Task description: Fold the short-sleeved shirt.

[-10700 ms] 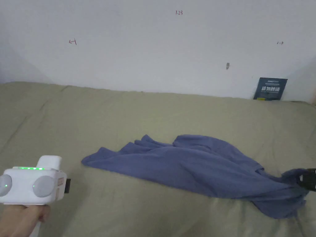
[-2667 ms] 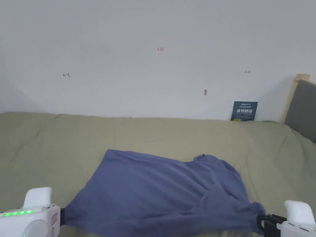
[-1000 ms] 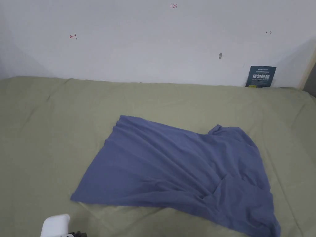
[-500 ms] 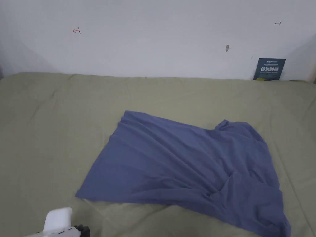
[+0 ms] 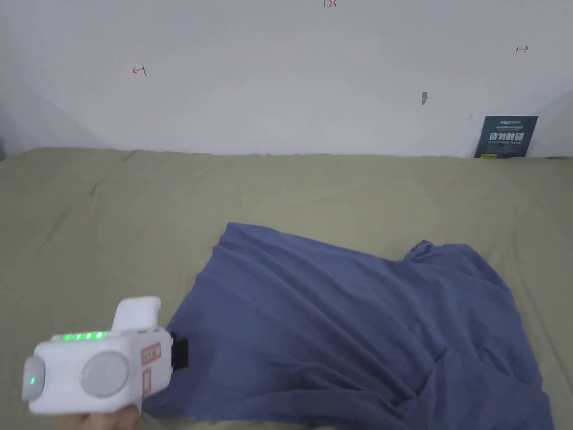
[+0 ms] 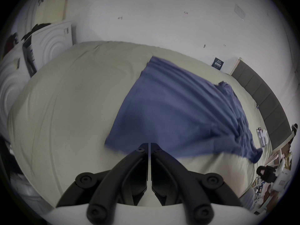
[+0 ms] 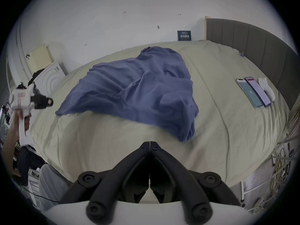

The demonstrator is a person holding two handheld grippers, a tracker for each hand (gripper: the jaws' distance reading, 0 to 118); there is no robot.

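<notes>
- Shirt point(image 5: 347, 325) count: one, blue and short-sleeved, spread with creases on the olive-covered bed point(image 5: 112, 224); it is also seen in the left gripper view point(image 6: 175, 114) and the right gripper view point(image 7: 133, 89).
- Phones point(image 7: 253, 92): two, laid side by side on the bed near the grey headboard point(image 7: 259, 50), well apart from the shirt; one white item point(image 7: 266, 87) lies just beside them.
- Dark card point(image 5: 505, 136): one, leaned against the wall at the far edge of the bed.
- Left claw point(image 6: 149, 145): jaws are closed with a thin slit between them; nothing is held. The tips are seen over the near hem of the shirt; contact cannot be confirmed.
- In the head view, the left claw point(image 5: 180, 353) is held by a hand point(image 5: 106, 419) at the shirt's near left corner.
- Right claw point(image 7: 150, 142): jaws are closed and empty, positioned over bare bedding, short of the shirt's near corner.
- The near edge of the shirt is cut off in the head view; hem edges are blurred in both gripper views.
</notes>
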